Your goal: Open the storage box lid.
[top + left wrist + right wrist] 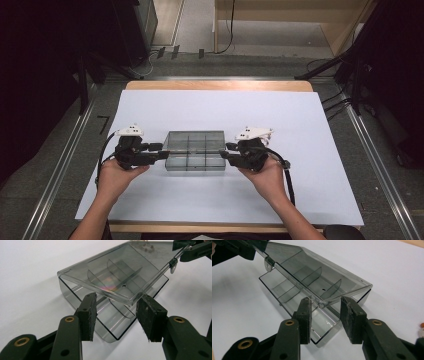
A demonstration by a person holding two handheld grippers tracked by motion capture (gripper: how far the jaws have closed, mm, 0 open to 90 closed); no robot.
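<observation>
- Clear smoky plastic box [194,150] with inner dividers sits mid-table on the white sheet [210,107], lid [117,272] tilted up, part open.
- Left gripper [161,150] at the box's left end; in the left gripper view the jaws stand apart, lid corner between the pads [90,312], no press visible.
- Right gripper [224,150] at the right end; jaws apart, lid corner between them, pads not clamping.
- Both hands rest on the sheet.

Clear smoky plastic compartment box [194,150] on white sheet, mid-table; hinged lid [117,272] partly raised, tilted; dividers inside.
</observation>
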